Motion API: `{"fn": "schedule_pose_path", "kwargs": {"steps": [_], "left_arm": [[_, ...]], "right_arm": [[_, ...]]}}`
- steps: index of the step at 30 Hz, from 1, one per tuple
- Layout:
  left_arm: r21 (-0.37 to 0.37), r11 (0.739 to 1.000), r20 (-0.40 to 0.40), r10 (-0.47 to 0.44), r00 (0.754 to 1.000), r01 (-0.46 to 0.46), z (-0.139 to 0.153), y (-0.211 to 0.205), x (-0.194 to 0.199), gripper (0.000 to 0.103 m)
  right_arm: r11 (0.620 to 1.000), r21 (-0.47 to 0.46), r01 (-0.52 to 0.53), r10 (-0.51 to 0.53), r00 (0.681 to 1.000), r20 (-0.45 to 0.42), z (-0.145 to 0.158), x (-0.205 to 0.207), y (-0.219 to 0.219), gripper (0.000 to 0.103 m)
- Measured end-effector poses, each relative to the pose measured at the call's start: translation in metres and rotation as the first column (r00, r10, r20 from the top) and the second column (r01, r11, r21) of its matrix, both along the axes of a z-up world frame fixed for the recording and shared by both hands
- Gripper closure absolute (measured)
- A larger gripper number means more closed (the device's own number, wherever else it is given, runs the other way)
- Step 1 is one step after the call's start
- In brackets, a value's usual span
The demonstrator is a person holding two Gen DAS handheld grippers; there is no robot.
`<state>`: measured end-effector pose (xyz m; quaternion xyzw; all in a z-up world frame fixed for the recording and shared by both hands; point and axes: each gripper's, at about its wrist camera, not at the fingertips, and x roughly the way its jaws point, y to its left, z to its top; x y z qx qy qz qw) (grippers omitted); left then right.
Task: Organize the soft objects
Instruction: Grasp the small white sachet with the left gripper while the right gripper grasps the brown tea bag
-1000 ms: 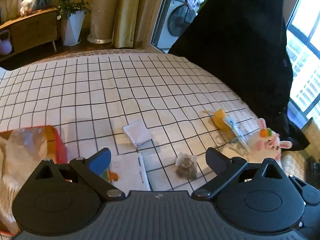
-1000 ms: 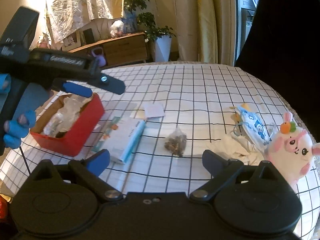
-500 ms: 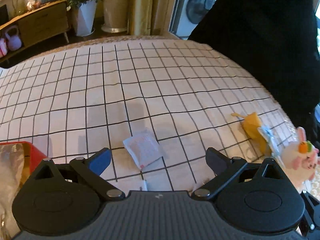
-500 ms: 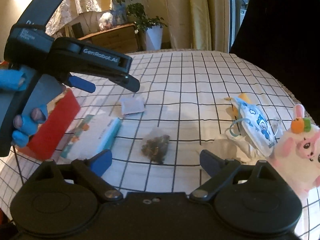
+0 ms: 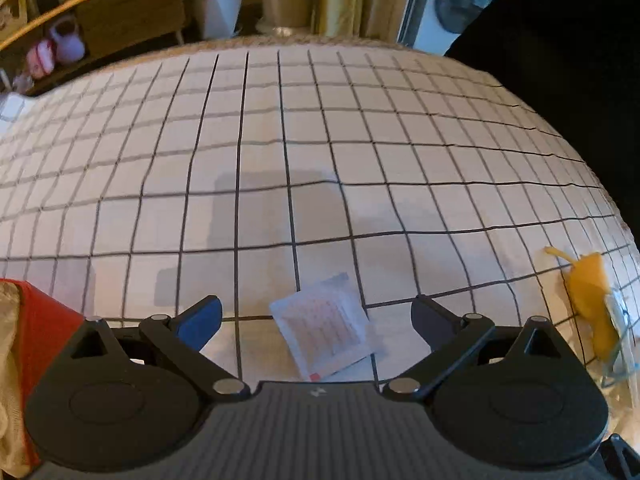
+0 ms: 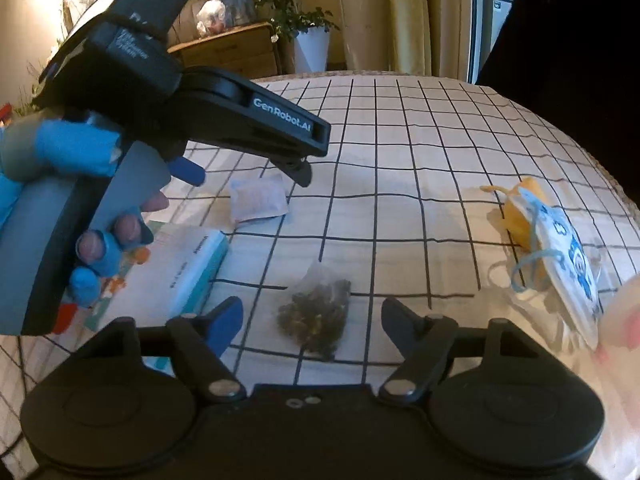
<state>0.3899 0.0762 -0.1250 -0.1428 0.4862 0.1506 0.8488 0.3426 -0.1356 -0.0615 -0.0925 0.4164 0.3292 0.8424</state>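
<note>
One sachet (image 5: 325,322), two masks (image 6: 556,240)

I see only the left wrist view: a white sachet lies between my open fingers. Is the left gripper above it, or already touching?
Observer: In the right wrist view, the left gripper hangs just over the sachet; contact I cannot tell.
Operator: What lies near the sachet, outside my view?
Observer: A white carton lies beside it, on its near side.
Operator: And the right gripper?
Observer: The right gripper is open, with a dark tea bag between its fingers.
</note>
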Motion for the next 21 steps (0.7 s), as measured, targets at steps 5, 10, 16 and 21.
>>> {"fn": "schedule_pose_path", "kwargs": {"steps": [5, 10, 16, 21], "left_arm": [[-0.02, 0.999, -0.028, 0.033, 0.999, -0.033, -0.012, 0.007, 0.006, 0.002], [0.023, 0.999, -0.033, 0.023, 0.999, -0.022, -0.014, -0.001, 0.01, 0.007], [0.082, 0.997, -0.04, -0.001, 0.999, 0.004, -0.016, -0.01, 0.014, 0.021], [0.08, 0.997, -0.033, 0.018, 0.999, -0.016, -0.011, -0.009, 0.013, 0.043]], "right_arm": [[0.999, -0.044, -0.011, 0.012, 0.999, 0.032, -0.005, 0.002, 0.01, 0.038], [0.996, -0.082, -0.038, 0.042, 0.998, 0.05, -0.01, 0.002, 0.019, 0.052], [0.993, -0.104, -0.053, 0.061, 0.996, 0.069, -0.013, -0.004, 0.024, 0.056], [0.996, -0.089, -0.032, 0.038, 0.997, 0.069, -0.014, -0.003, 0.02, 0.065]]}}
